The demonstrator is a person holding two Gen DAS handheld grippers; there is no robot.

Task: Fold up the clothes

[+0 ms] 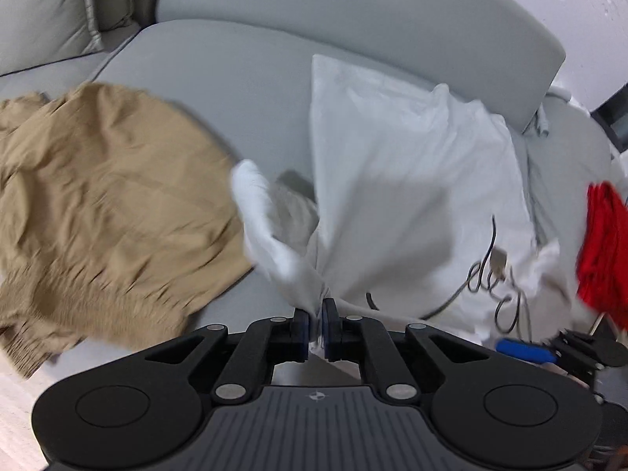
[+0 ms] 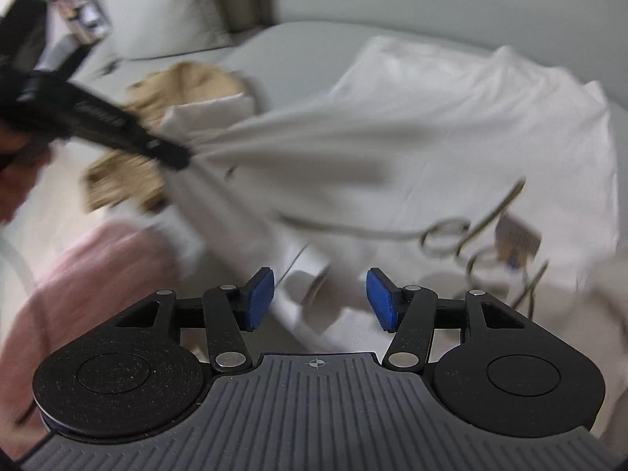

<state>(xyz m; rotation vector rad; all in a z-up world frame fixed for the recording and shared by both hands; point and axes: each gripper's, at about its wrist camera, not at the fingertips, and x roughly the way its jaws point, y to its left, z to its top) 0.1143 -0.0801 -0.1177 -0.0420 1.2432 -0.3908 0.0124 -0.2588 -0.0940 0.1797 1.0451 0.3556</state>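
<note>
Home living room, grey sofa point(image 1: 243, 90), cushion point(image 1: 43, 11)

Right gripper over the white garment

The right gripper point(image 2: 320, 298) hangs with jaws apart above a white garment point(image 2: 412, 125) on a grey sofa point(image 2: 298, 51); the left gripper point(image 2: 184, 161) pinches its edge, tan clothing point(image 2: 188, 82) behind.

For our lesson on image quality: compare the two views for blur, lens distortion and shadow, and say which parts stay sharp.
Left wrist view: the tan garment is motion-smeared, the left gripper stays sharp, the sofa edges bow from the fisheye. Right wrist view: heavier blur on the white shirt and pink garment; the right gripper is crisp; soft shadow lies under the lifted fabric.
</note>
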